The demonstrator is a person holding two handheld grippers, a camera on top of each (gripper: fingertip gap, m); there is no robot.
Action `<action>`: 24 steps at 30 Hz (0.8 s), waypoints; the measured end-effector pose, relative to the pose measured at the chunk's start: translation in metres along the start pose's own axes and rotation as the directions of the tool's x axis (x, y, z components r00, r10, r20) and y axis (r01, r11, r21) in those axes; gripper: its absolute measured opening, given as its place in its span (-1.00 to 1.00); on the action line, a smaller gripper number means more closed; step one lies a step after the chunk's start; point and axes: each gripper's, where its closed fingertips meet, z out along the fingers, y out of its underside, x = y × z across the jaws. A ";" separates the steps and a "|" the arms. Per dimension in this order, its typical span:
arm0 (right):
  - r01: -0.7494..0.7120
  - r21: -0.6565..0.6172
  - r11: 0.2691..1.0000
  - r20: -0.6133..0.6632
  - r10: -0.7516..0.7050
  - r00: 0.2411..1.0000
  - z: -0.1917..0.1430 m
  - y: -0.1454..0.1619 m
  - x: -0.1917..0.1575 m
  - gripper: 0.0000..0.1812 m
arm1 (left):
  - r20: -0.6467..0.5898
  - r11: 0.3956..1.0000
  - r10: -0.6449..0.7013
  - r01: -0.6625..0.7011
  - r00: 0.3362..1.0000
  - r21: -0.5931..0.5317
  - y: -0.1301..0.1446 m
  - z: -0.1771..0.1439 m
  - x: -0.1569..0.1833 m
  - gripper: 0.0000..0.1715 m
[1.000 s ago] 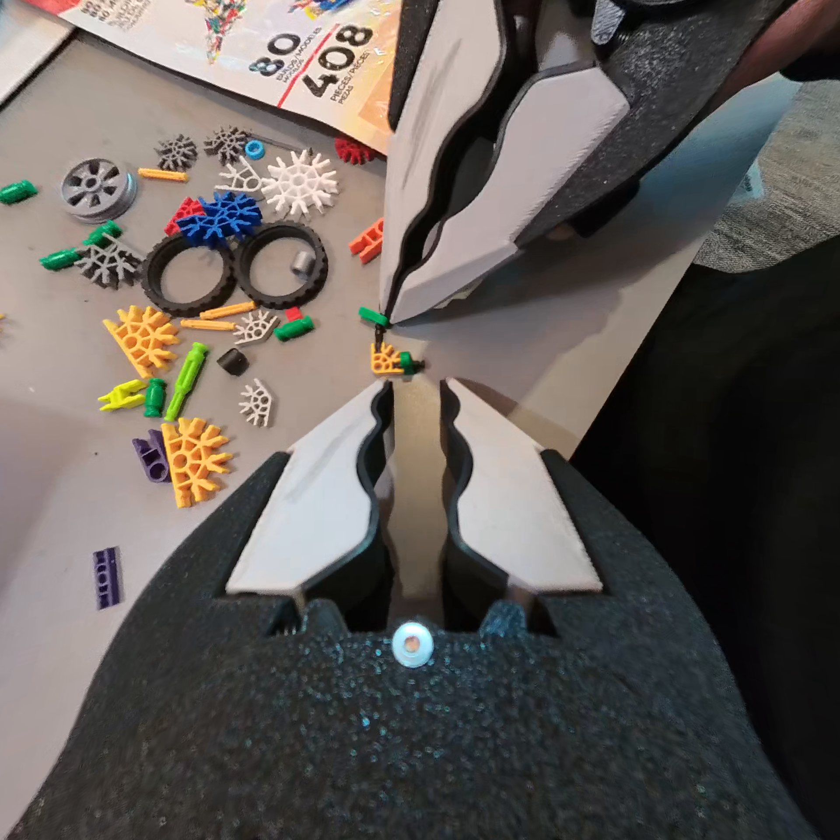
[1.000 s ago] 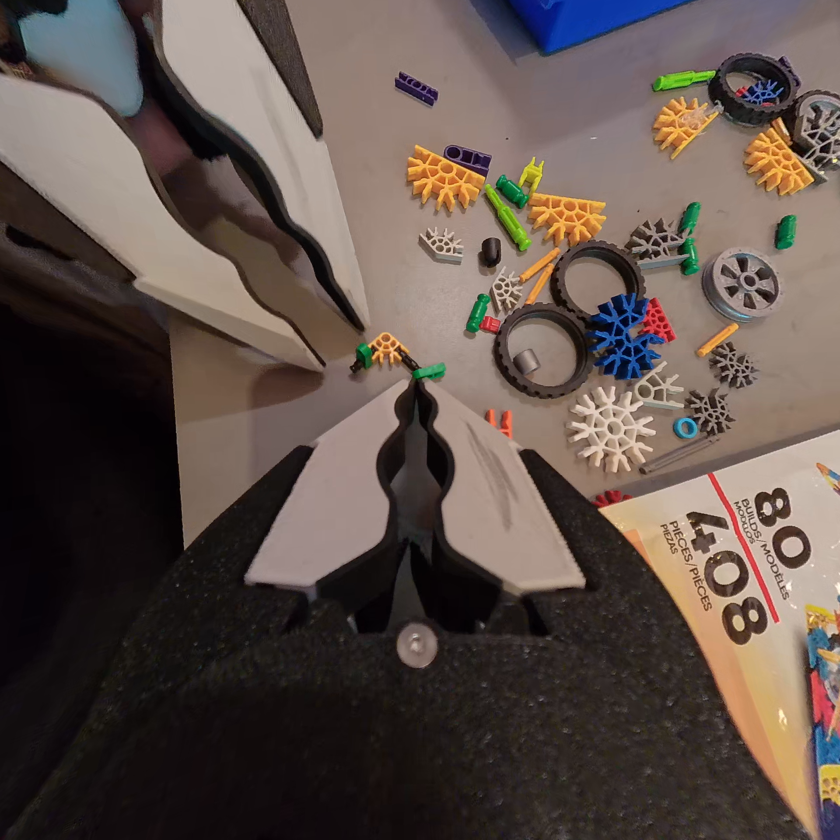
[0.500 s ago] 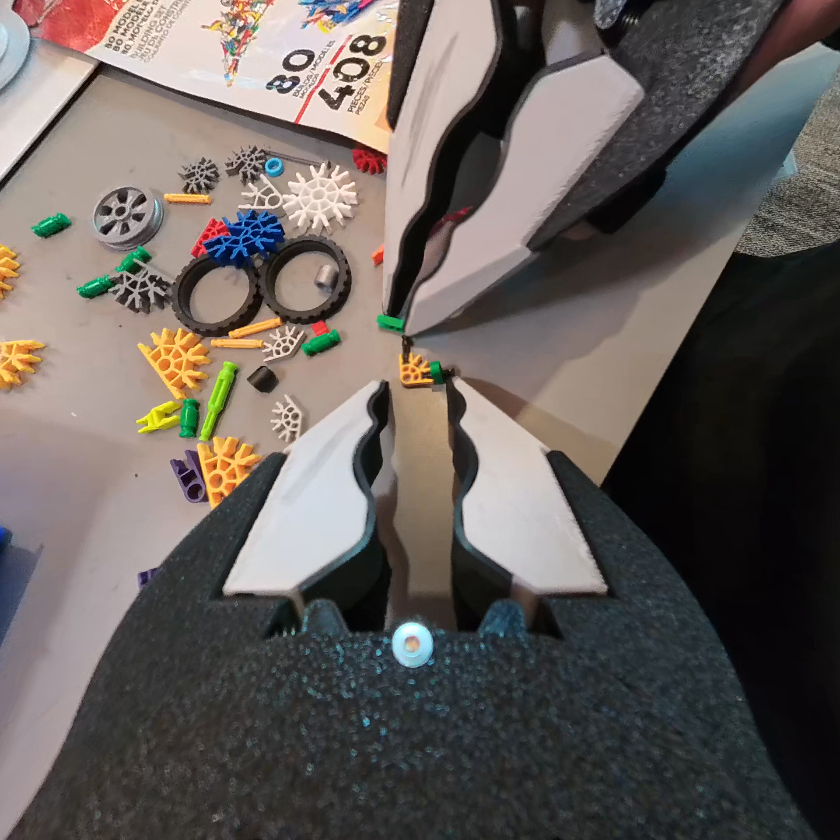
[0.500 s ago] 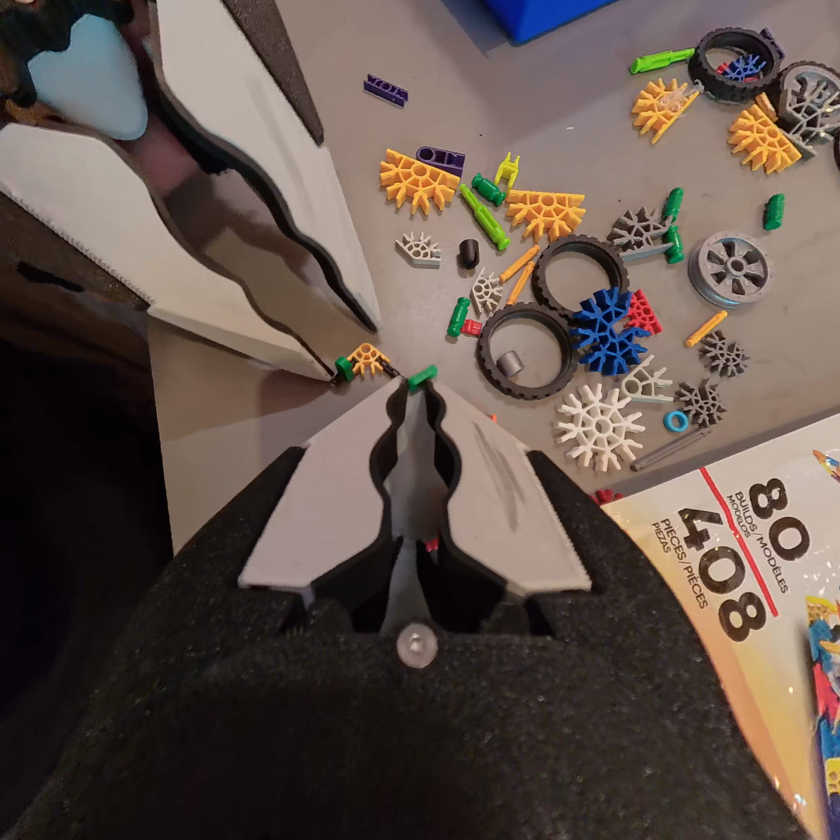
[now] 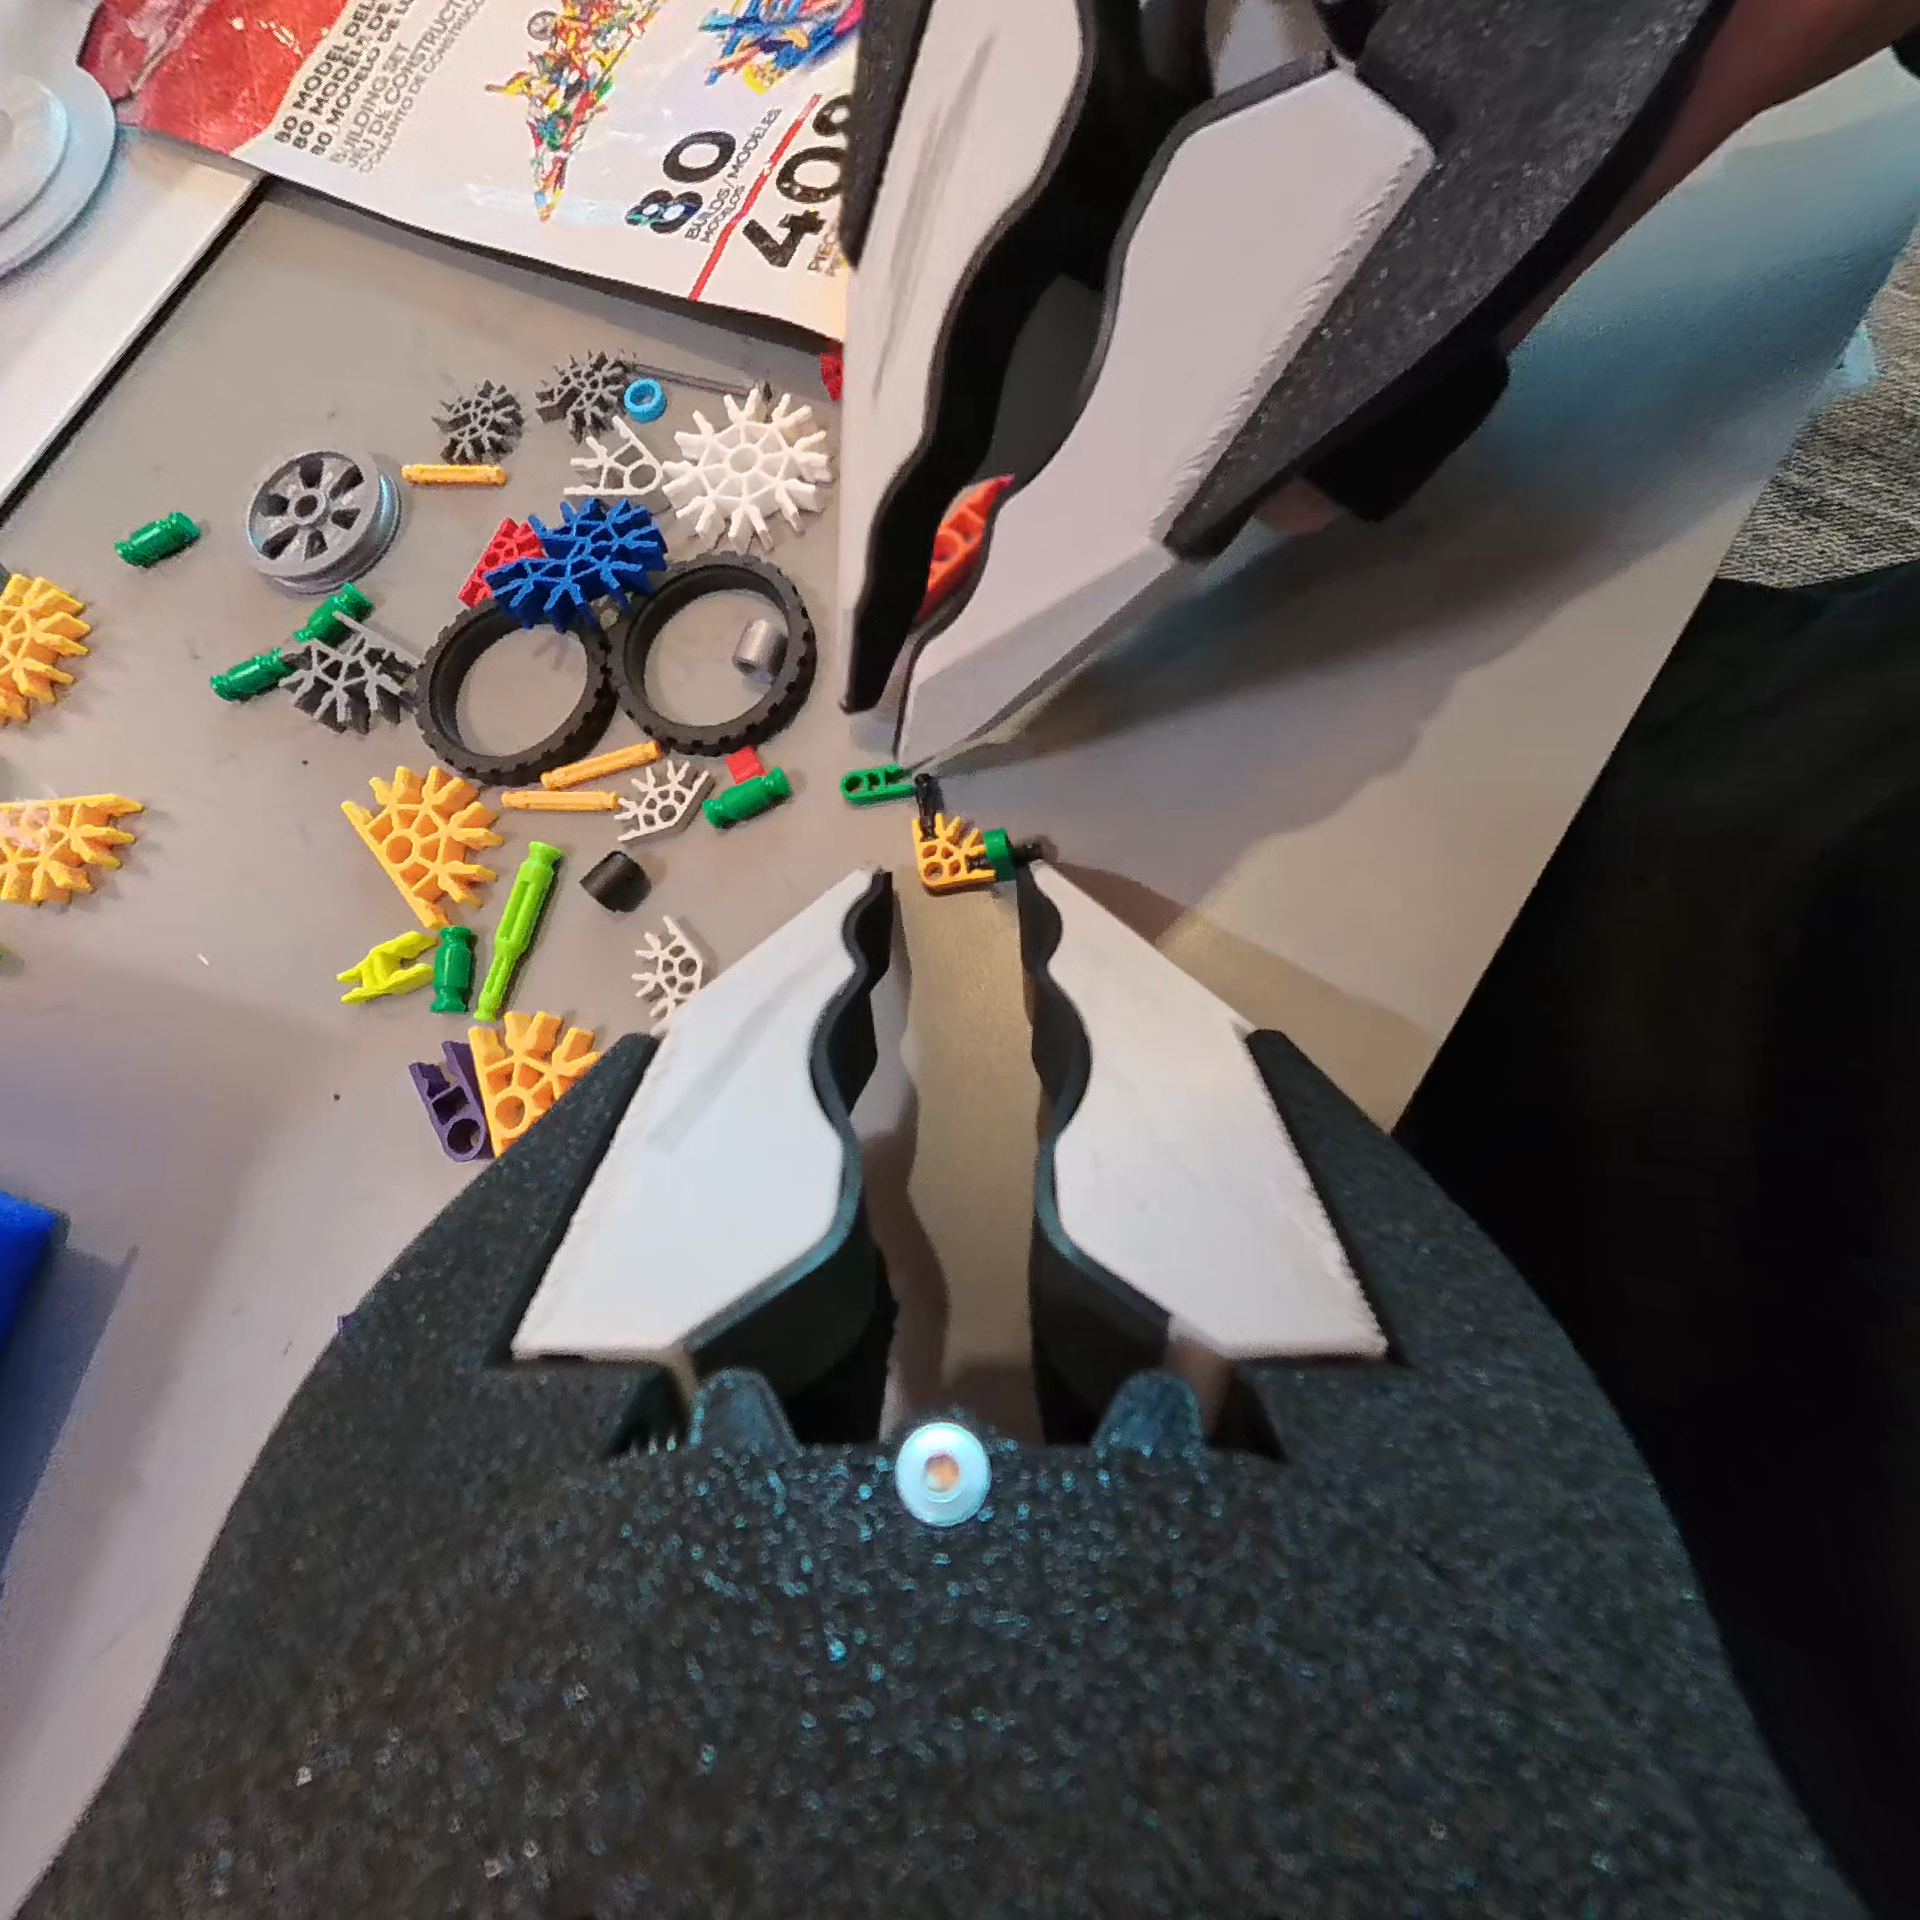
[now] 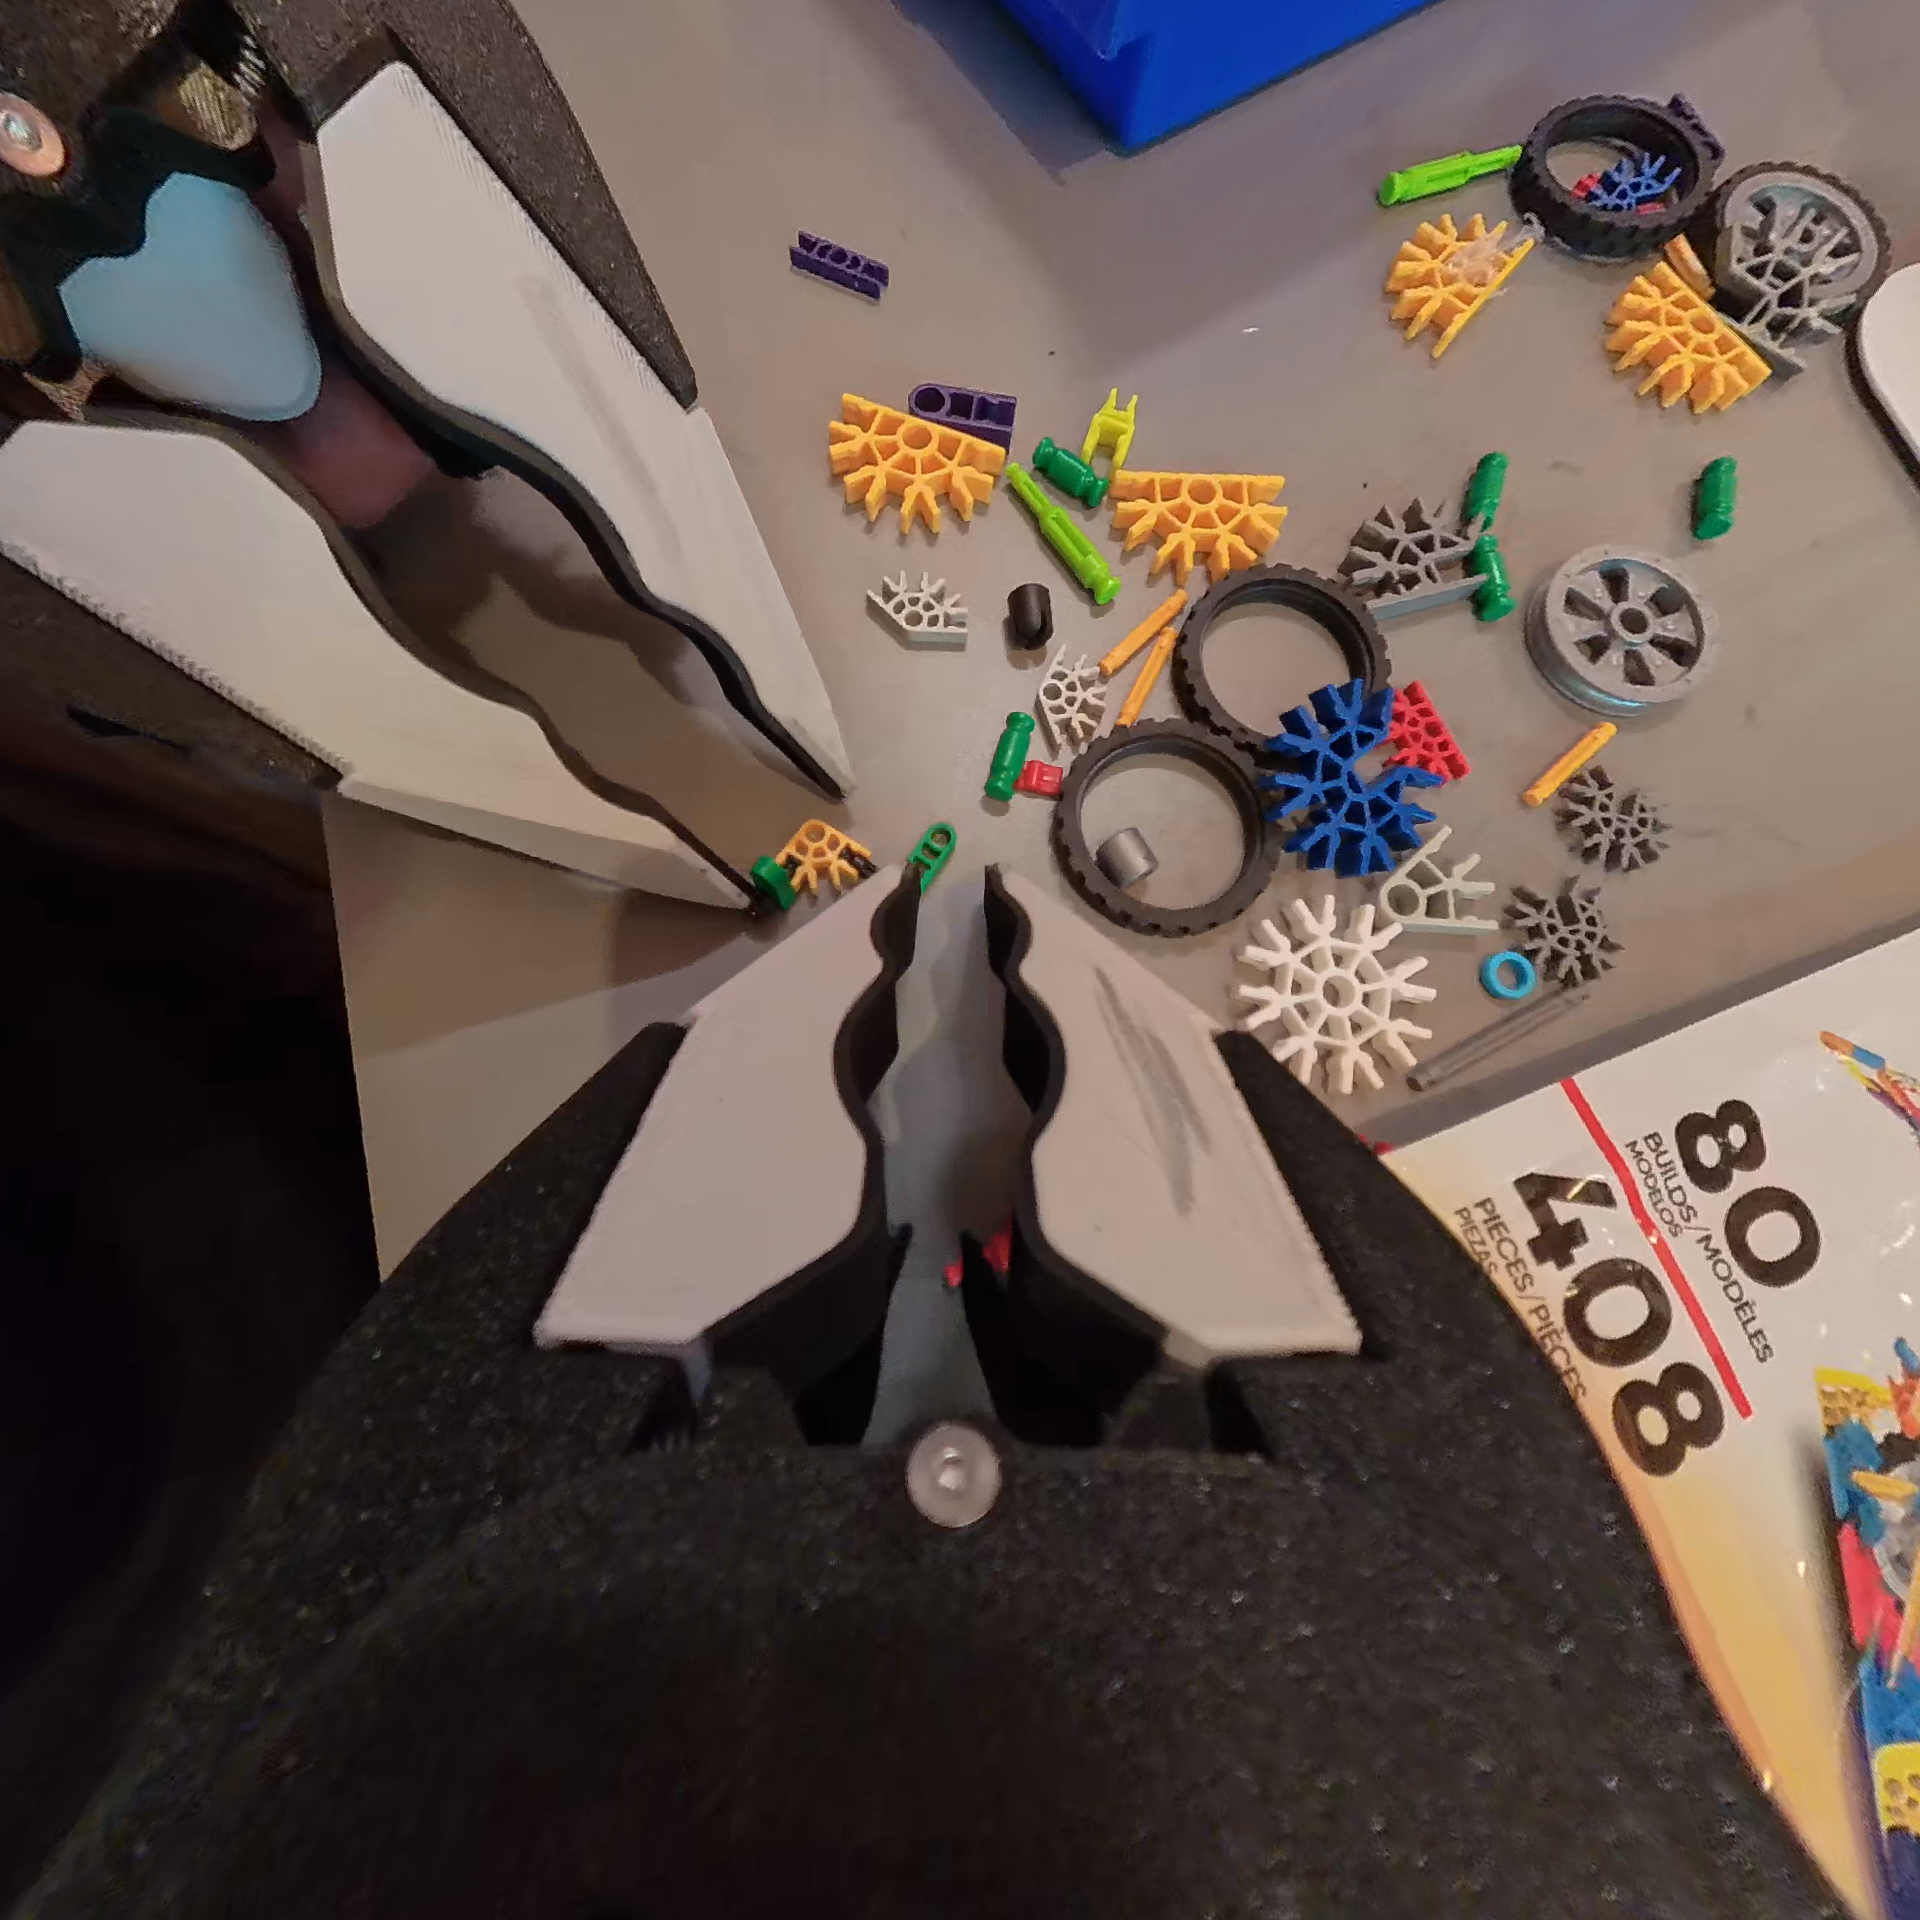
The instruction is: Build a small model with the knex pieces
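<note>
Two tools meet over one small build near the surface's edge. From the left wrist view, my left tool (image 5: 954, 883) has its jaws parted by a moderate gap and holds nothing; bare grey surface (image 5: 260, 343) shows between them. Just ahead of its tips lies a small yellow connector (image 5: 948, 854) with a green clip (image 5: 995, 849) on its right side and a thin black rod (image 5: 925, 795) rising from its top corner toward the right tool (image 5: 883, 732), which comes down from above with its tips close together. A separate green clip (image 5: 871, 784) lies flat just left of that rod, long axis roughly left to right. An orange piece (image 5: 961, 540) shows through the gap higher up between the right tool's fingers. Farther left sit two black tyres (image 5: 613, 675), a blue snowflake connector (image 5: 577, 556), a white one (image 5: 748, 468) and a grey wheel hub (image 5: 317, 509). A printed sheet (image 5: 499, 125) with bold numerals and lettering lies at the top.

From the right wrist view, the right tool (image 6: 951, 883) is slightly parted and grips nothing; the loose green clip (image 6: 930, 854) lies at its left tip, pointing up and right, and I cannot tell whether they touch. The yellow connector (image 6: 821, 850) sits just left, against the left tool's (image 6: 795, 842) nearer tip. A blue bin (image 6: 1195, 62) stands at the top, and the printed sheet (image 6: 1662, 1299) lies lower right. Beyond the surface's edge everything is dark.
</note>
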 end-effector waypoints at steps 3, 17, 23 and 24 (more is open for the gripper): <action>-0.001 -0.011 1.000 0.010 0.001 1.000 0.004 -0.003 -0.001 -0.88 | -0.006 1.000 0.007 -0.007 1.000 0.000 0.000 0.000 0.002 -0.77; 0.028 -0.016 0.999 0.046 -0.027 0.999 0.007 -0.006 -0.004 -1.00 | 0.009 0.998 -0.037 0.036 0.999 0.049 0.002 -0.013 -0.012 -0.77; 0.050 -0.002 0.999 0.026 -0.050 0.998 -0.004 -0.007 0.001 -1.00 | 0.021 0.998 0.035 -0.036 0.999 0.053 -0.002 -0.011 -0.024 -0.80; 0.055 -0.002 0.998 0.018 -0.055 0.998 -0.006 -0.008 0.003 -1.00 | 0.013 0.997 0.057 -0.058 0.998 0.057 -0.004 -0.009 -0.024 -0.81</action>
